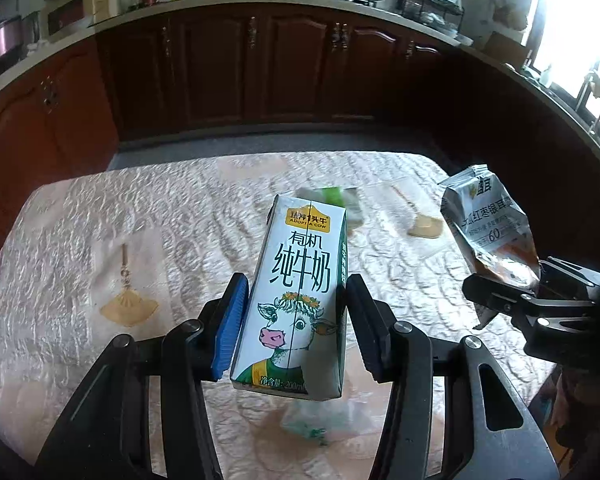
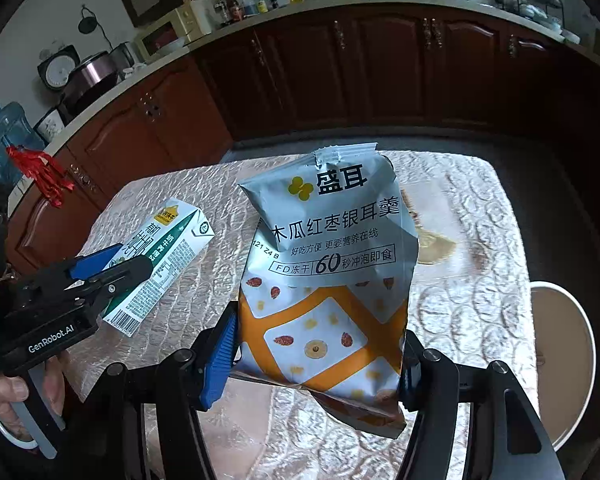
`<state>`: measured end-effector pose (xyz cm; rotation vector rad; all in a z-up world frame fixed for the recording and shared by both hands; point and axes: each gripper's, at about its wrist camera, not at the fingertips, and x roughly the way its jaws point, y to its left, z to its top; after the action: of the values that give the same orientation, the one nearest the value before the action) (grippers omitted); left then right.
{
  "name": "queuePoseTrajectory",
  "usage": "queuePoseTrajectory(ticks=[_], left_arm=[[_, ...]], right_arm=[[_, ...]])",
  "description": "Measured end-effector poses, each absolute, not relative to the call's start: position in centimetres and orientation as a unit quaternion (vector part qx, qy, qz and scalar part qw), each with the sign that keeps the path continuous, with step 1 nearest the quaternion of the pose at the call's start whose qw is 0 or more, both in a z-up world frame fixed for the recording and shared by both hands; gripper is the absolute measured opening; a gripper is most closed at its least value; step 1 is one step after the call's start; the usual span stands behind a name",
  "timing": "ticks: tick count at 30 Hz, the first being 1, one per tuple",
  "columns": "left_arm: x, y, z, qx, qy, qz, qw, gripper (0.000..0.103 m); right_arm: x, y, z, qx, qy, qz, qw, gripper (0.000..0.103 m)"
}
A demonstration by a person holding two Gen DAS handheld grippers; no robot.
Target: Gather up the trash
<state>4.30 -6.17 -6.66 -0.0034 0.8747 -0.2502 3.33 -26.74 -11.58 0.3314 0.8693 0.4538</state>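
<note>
Left gripper (image 1: 294,330) pinches a milk carton (image 1: 296,300) by its two narrow sides, blue pads pressed on it, carton held up off the surface (image 1: 80,240) with its cow print facing the camera. From the right wrist view the same carton (image 2: 160,264) sits tilted in that gripper (image 2: 112,268), and a hand (image 2: 24,396) wraps the handle below. Right gripper (image 2: 316,364) clamps the lower part of a torn-open snack bag (image 2: 332,272), grey top, orange bottom, also lifted clear of the surface. The bag (image 1: 492,228) shows at the right edge of the left wrist view. On the quilted cloth behind the carton lies a green-and-white wrapper (image 1: 336,200), blurred. A clear plastic scrap (image 1: 312,428) lies under the carton. Round stool (image 2: 560,352) stands beside the surface at right. Dark wood cabinets (image 1: 300,72) behind.
</note>
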Motion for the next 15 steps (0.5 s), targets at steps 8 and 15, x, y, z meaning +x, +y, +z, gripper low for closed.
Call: queuePoseTrajectory(ticks=[8, 15], left_arm=[[4.0, -10.3, -5.3, 0.013, 0.412, -0.158, 0.897, 0.048], [4.1, -14.9, -4.7, 0.027, 0.41, -0.195, 0.891, 0.048]], right_arm=[[2.2, -30.7, -12.1, 0.176, 0.412, 0.187, 0.874, 0.062], [0.9, -35.0, -12.9, 0.192, 0.411, 0.15, 0.879, 0.062]])
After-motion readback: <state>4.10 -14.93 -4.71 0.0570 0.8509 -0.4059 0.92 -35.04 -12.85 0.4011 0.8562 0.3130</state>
